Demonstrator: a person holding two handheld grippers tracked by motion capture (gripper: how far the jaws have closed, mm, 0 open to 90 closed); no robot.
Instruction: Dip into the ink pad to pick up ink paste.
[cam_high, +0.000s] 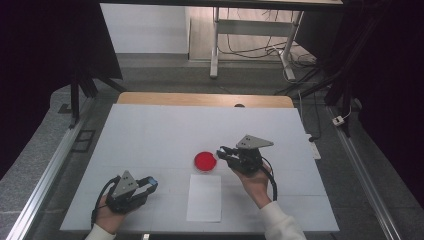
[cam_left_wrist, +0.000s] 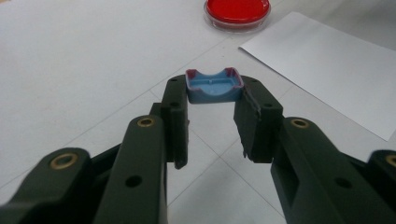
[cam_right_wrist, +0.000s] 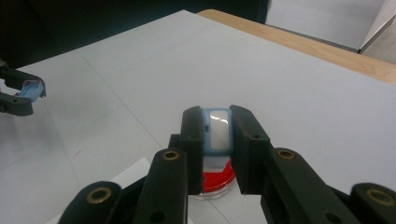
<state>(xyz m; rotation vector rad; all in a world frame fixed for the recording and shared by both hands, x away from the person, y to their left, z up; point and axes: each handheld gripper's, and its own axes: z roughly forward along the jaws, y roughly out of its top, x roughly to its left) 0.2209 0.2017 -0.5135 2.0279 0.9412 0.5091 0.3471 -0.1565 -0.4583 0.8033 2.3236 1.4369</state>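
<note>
A small blue cap (cam_left_wrist: 214, 87), hollow side up with reddish rim corners, was clamped off the table; a pale blue block with a glossy face (cam_right_wrist: 218, 129) was held just above the red dish (cam_high: 205, 161).

Between the tips of our left gripper (cam_left_wrist: 215, 100) sits a small blue cap (cam_left_wrist: 214, 87), hollow side up, its rim tinged red; both black jaws press against its ends, holding it clear of the white table (cam_left_wrist: 84, 60). At the top of the frame, right of centre, a round clear dish (cam_left_wrist: 237, 14) with red filling rests on the table. Just beside it, a white sheet of paper (cam_left_wrist: 336, 70) runs from upper centre down to the right edge.
</note>
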